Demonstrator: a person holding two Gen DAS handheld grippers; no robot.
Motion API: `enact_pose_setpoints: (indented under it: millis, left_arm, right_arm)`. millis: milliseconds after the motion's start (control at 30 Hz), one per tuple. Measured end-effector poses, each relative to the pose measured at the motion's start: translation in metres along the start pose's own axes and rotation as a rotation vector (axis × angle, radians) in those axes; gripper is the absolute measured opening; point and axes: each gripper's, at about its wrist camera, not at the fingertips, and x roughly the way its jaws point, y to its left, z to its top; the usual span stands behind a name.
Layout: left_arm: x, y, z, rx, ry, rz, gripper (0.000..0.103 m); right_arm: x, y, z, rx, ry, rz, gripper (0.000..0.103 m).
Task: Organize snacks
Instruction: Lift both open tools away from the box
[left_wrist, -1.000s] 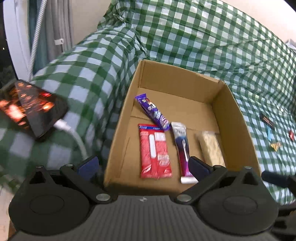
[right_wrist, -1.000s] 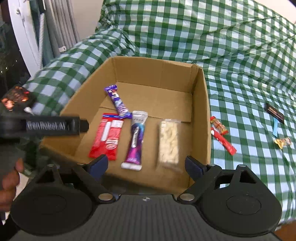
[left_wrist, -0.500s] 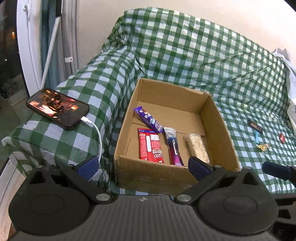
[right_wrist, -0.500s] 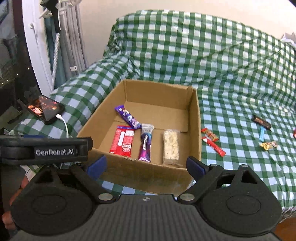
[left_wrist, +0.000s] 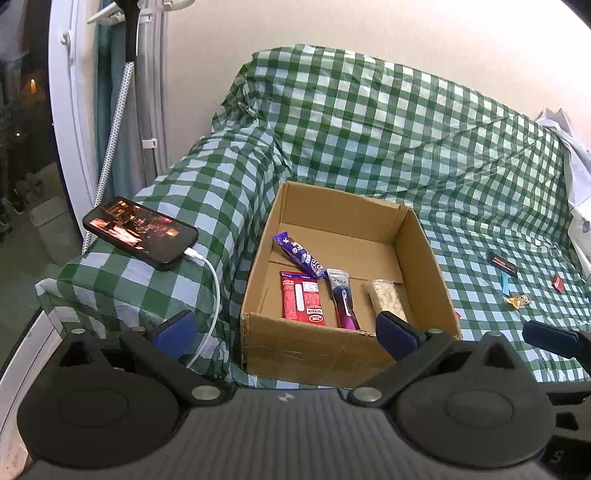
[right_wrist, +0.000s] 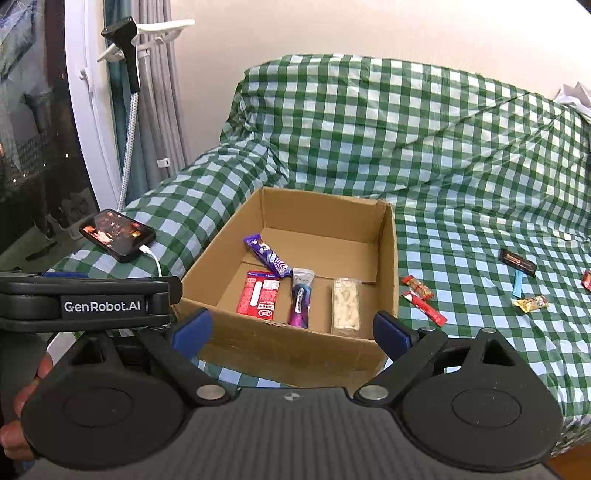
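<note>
Four snacks (right_wrist: 299, 295) boxed in carton (right_wrist: 388, 258), roughly seven loose snacks (right_wrist: 423, 302) left on sofa; left gripper (left_wrist: 284, 328) and right gripper (right_wrist: 291, 328) both spread, empty.

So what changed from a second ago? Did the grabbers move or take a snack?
Both grabbers pulled back and up from the cardboard box, so it looks smaller and more of the couch shows. The left gripper and right gripper stayed open and empty; nothing was picked up or dropped. The four snacks in the box, the loose ones on the checkered cover and the phone did not move.
</note>
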Motion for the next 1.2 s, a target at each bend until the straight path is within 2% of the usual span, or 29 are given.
enact_pose_setpoints:
  millis: [433, 1200]
  left_arm:
    - [-0.03, -0.005, -0.006, 0.015, -0.039, 0.004, 0.103]
    - [-0.038, -0.009, -0.006, 0.033, -0.048, 0.007, 0.103]
  right_arm:
    - [-0.029, -0.008, -0.01, 0.016, -0.054, -0.004, 0.095]
    - [-0.041, -0.014, -0.013, 0.039, -0.068, 0.001, 0.095]
